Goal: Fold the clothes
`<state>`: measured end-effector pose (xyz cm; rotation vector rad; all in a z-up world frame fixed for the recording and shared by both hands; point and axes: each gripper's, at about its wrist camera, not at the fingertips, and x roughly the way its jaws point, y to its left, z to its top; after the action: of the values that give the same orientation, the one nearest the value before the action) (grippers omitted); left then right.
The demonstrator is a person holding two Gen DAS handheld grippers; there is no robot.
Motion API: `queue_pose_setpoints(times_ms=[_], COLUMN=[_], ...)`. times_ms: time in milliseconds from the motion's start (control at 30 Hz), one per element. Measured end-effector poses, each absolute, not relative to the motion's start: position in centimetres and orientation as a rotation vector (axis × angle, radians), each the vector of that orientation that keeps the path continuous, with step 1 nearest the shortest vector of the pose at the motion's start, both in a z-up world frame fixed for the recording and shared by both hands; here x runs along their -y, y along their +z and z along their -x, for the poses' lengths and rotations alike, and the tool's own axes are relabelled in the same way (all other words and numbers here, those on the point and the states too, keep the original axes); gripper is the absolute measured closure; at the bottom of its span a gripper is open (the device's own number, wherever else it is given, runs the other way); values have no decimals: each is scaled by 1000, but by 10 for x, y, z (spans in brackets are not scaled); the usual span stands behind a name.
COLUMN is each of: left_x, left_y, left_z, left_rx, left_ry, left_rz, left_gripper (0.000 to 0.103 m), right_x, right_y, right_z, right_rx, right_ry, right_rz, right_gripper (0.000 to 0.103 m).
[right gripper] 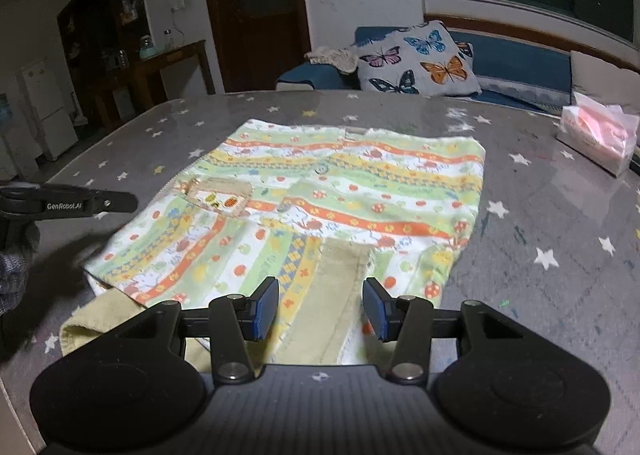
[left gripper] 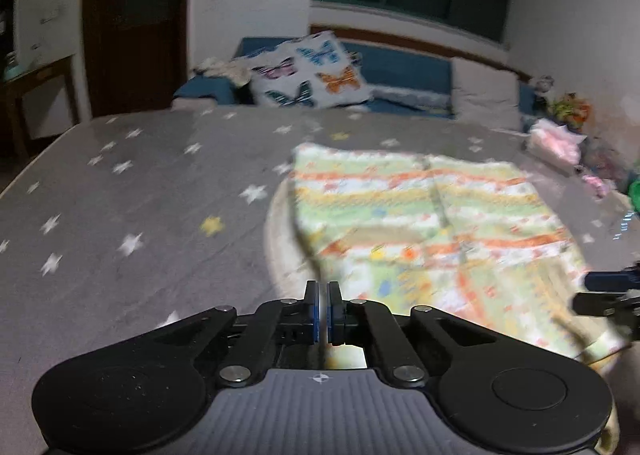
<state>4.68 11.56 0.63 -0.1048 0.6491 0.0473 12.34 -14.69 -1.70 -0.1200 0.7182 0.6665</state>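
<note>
The garment (right gripper: pixel 320 207), a small piece with green, yellow and orange stripes, lies flat on the grey surface (right gripper: pixel 560 223) with white and yellow stars. Its near part is folded over, so a plain beige band (right gripper: pixel 336 295) shows at the near edge.

The right gripper (right gripper: pixel 321 309) is just above this near edge, with its blue pads (right gripper: pixel 264 309) spread wide and nothing between them. The left gripper (left gripper: pixel 322 313) is at the left near corner of the garment; its pads are pressed together on a thin fold of the cloth.

A butterfly cushion (right gripper: pixel 416 59) rests on the blue sofa (right gripper: pixel 520 63) behind the surface. A pink tissue pack (right gripper: pixel 596 135) lies on the far right of the surface, well apart from the garment.
</note>
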Motion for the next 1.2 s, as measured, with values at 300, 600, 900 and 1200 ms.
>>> queue_pose_setpoints(times_ms=[300, 600, 900, 1200], left_x=[-89, -87, -74, -60], left_y=[-9, -18, -10, -13], left_z=[-86, -58, -10, 37], left_rx=[-705, -682, -638, -632], left_ry=[-10, -19, -48, -93], left_rz=[2, -93, -248, -407], left_gripper=[96, 66, 55, 49], right_x=[133, 145, 146, 142], right_y=[-26, -26, -14, -21], right_z=[-144, -112, -94, -90], right_rx=[-740, -756, -694, -700], right_ry=[662, 696, 717, 746], right_rz=[148, 236, 267, 313], right_gripper=[59, 59, 58, 54])
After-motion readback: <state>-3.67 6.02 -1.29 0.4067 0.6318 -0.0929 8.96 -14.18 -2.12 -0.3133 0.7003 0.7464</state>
